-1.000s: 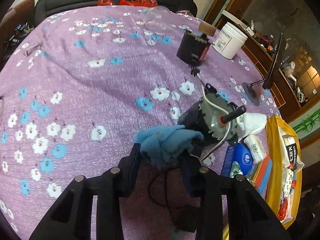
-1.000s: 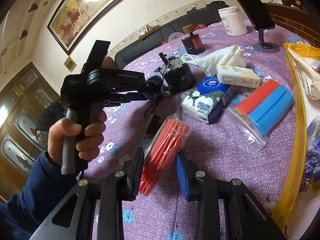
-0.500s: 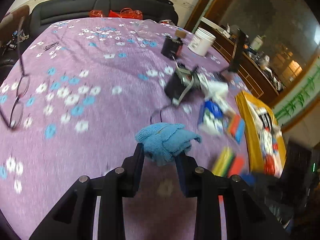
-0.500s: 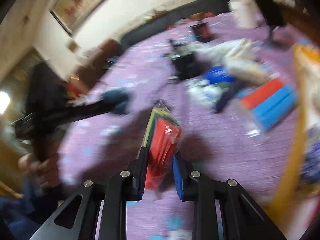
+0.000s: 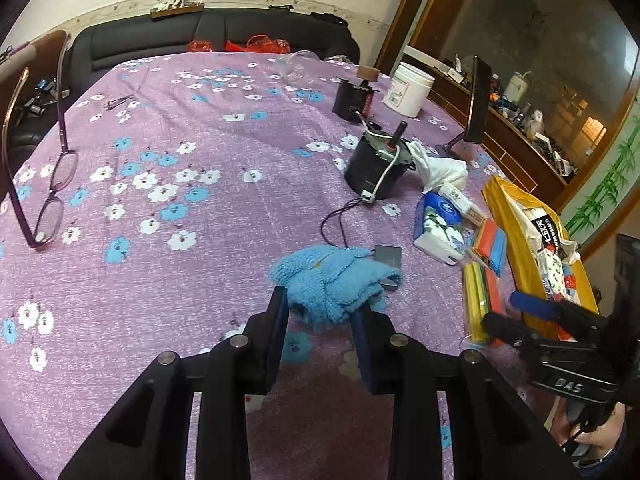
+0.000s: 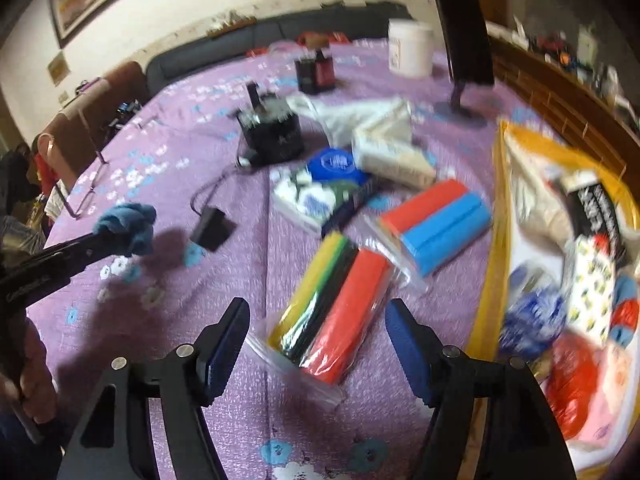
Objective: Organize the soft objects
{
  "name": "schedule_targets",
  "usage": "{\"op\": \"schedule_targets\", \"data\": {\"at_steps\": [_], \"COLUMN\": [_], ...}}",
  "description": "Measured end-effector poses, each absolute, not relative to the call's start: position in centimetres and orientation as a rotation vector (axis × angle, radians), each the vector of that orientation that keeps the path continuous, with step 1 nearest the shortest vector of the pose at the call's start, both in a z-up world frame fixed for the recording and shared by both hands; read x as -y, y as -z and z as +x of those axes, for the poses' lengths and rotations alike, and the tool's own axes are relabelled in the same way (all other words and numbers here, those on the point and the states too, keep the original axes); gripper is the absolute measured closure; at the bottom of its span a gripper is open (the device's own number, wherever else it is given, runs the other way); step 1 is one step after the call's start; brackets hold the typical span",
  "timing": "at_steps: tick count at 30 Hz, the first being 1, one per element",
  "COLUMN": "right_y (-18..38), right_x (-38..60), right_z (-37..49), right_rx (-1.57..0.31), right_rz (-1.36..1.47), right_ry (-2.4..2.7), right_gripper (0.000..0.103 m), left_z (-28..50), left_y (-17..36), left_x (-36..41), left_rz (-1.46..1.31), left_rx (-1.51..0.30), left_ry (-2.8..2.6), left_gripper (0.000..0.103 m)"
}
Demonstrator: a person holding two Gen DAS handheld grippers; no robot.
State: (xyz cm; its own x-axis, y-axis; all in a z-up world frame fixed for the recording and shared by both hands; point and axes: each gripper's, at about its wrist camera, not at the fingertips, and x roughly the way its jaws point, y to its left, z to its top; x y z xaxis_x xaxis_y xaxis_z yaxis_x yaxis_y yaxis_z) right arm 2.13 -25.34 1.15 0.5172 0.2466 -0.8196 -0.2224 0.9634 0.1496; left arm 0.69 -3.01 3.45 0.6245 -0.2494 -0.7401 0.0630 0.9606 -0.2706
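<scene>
My left gripper [image 5: 322, 312] is shut on a crumpled blue cloth [image 5: 332, 276] and holds it just above the purple flowered tablecloth [image 5: 180, 280]. The same cloth [image 6: 126, 228] shows at the left of the right wrist view, on the tips of that gripper. My right gripper [image 6: 317, 308] is opening, its jaws wide. Between them a clear bag of yellow, green, black and red foam sheets [image 6: 332, 312] lies flat on the table, touched by neither pad. In the left wrist view this bag [image 5: 480, 296] lies at the right, beside the right gripper [image 5: 506, 312].
A bagged red and blue pack [image 6: 436, 224], a tissue pack [image 6: 320, 196], a small black box [image 6: 210, 226] and a black motor [image 6: 272, 136] lie ahead. A full yellow bag [image 6: 496, 208] lines the right edge. Glasses [image 5: 52, 184] stand far left, a white tub [image 5: 408, 88] at the back.
The left gripper drew the blue cloth back from the motor. The right gripper held the foam-sheet bag up on edge, then opened; the bag now lies flat on the table.
</scene>
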Motion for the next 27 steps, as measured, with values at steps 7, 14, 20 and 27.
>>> {"op": "schedule_targets", "data": {"at_steps": [7,14,20,27], "right_y": [-0.5,-2.1,-2.2,-0.9], "right_x": [24.9,24.0,23.2,23.4], "right_z": [2.4,1.2,1.2,4.8], "right_rx": [-0.951,-0.891,-0.925,-1.105], "right_rz": [-0.044,-0.081,-0.158,-0.179], "right_ry": [-0.216,-0.304,-0.302,-0.346], "right_gripper": [0.048,0.075,0.053,0.038], "left_z": [0.3,-0.2,-0.2,-0.3], "left_y": [-3.4,-3.9,-3.9,-3.9], "left_x": [3.8,4.1,3.9,4.0], "left_rz": [-0.188,-0.161,-0.17,-0.161], "left_rx": [-0.837,-0.798,-0.797,-0.795], "left_ry": [0.192,0.19,0.178,0.192], "left_gripper": [0.073,0.073,0.073,0.073]}}
